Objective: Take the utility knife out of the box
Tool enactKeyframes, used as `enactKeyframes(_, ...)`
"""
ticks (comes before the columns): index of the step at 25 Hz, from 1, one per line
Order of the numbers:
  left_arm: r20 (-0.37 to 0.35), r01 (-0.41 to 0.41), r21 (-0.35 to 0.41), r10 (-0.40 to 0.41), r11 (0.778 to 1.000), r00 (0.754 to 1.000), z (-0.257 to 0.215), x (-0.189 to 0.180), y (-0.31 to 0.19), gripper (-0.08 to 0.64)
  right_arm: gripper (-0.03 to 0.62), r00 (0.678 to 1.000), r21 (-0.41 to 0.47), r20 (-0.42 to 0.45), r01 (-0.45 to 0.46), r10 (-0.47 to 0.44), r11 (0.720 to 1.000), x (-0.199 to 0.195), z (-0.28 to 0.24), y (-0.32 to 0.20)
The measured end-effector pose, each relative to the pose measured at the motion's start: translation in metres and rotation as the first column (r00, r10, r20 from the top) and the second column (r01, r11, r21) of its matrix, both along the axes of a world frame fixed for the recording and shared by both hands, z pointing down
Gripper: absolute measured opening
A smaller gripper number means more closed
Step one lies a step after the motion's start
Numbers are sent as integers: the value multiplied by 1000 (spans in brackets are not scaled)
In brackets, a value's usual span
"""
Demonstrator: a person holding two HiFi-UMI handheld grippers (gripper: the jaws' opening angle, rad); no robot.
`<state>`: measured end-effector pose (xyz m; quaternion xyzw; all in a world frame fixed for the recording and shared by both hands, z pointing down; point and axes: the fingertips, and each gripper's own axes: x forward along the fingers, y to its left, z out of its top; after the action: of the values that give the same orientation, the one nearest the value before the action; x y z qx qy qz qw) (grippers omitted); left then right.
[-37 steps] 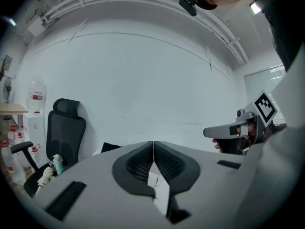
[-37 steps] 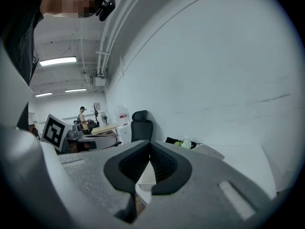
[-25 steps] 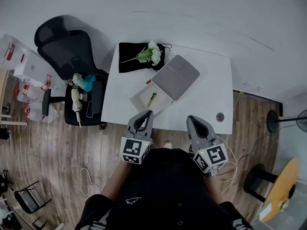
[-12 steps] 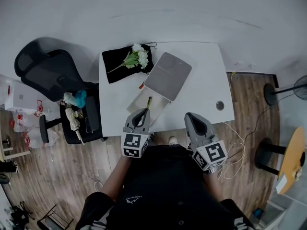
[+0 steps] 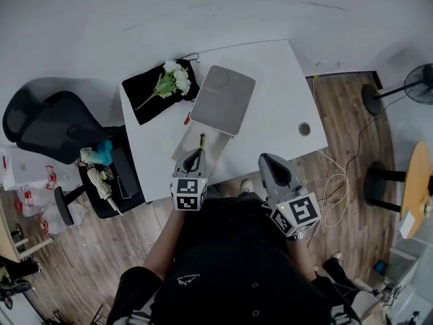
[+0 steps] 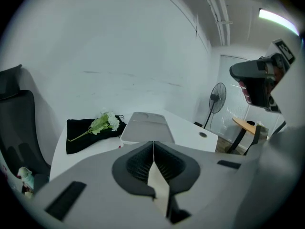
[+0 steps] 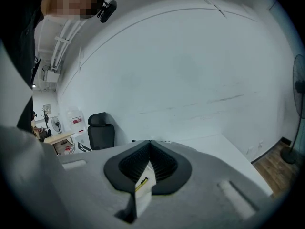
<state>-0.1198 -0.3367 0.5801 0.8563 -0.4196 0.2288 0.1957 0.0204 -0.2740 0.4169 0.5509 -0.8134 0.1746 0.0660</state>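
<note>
I am in what looks like an office or a small lab room. A white desk (image 5: pixel 270 93) with a round cable hole (image 5: pixel 304 128) stands against a plain white wall (image 5: pixel 203 12), and a black swivel chair (image 5: pixel 47 124) sits at the desk's left end on wood-plank flooring (image 5: pixel 81 249). On the right are loose cables (image 5: pixel 336 191) trailing over the floor, a pedestal fan (image 5: pixel 421 83) and a round wooden table (image 5: pixel 414 181), while bare pipes (image 6: pixel 217 13) and a strip light (image 6: pixel 279 19) run overhead.
</note>
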Motion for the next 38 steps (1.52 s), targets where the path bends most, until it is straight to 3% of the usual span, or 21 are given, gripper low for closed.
enactKeyframes(9,-1,-45,-145,45,988,999,42,11,-15,8,5,997,-27,-22,-80,79,996,10,7,0)
enactKeyframes(15,27,-57,-186,63,981,998,62,17,-24,8,3,990,-49,-34,-135,134,990,20,10,2)
enactKeyframes(19,63,-19,-227,34,974,997,78,13,-29,8,3,987,-62,-36,-160,158,985,22,14,2)
enactKeyframes(24,84,55,-308,-31,950,996,102,4,-35,12,5,984,-76,-47,-176,173,981,21,19,1)
enactKeyframes(26,80,50,-341,-24,939,996,109,4,-37,129,4,982,-81,-53,-183,179,980,20,20,1)
enactKeyframes(32,111,68,-411,-24,909,993,127,2,-39,132,3,977,-94,-50,-209,205,973,21,22,2)
enactKeyframes(38,156,70,-428,-2,901,988,140,8,-43,144,3,975,-103,-55,-220,216,970,18,25,1)
